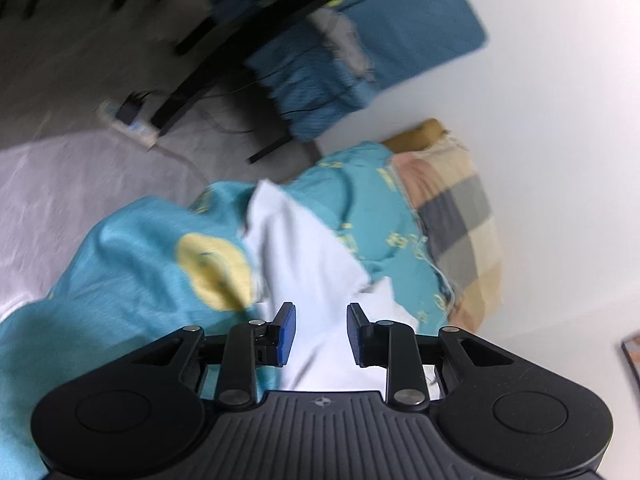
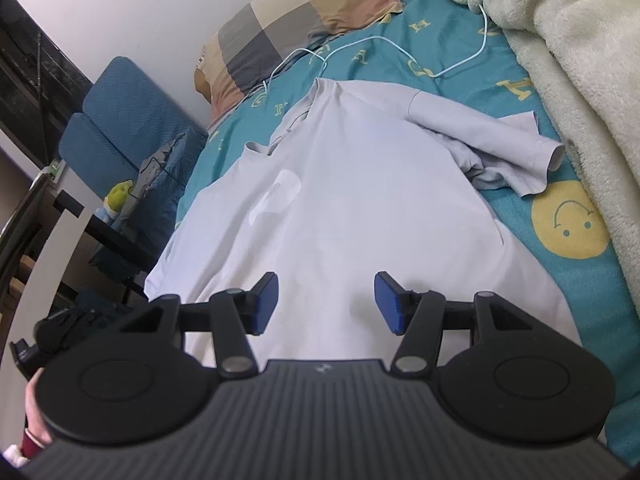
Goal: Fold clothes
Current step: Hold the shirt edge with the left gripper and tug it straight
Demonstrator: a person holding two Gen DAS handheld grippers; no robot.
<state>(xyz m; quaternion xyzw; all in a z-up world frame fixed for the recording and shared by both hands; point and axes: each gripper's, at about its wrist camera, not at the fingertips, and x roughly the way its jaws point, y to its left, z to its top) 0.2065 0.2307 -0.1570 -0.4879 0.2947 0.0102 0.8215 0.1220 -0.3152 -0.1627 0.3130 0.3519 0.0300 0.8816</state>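
Observation:
A pale lilac-white T-shirt (image 2: pixel 360 184) lies spread on the teal bedsheet (image 2: pixel 460 52), collar toward the pillow, its right sleeve (image 2: pixel 516 152) bunched up. My right gripper (image 2: pixel 326 300) hovers open over the shirt's lower part, with nothing between its blue pads (image 2: pixel 386 300). In the blurred left wrist view, a strip of the same white shirt (image 1: pixel 304 248) runs from the bed's edge back between the fingers of my left gripper (image 1: pixel 321 332). Its jaws stand apart and the pads (image 1: pixel 287 334) do not press the cloth.
A checked pillow (image 2: pixel 288 20) lies at the bed's head by the white wall. A fluffy cream blanket (image 2: pixel 580 60) covers the right side, with a white cable (image 2: pixel 452 68) on the sheet. A blue chair (image 2: pixel 132 128) and black table (image 1: pixel 224 76) stand beside the bed.

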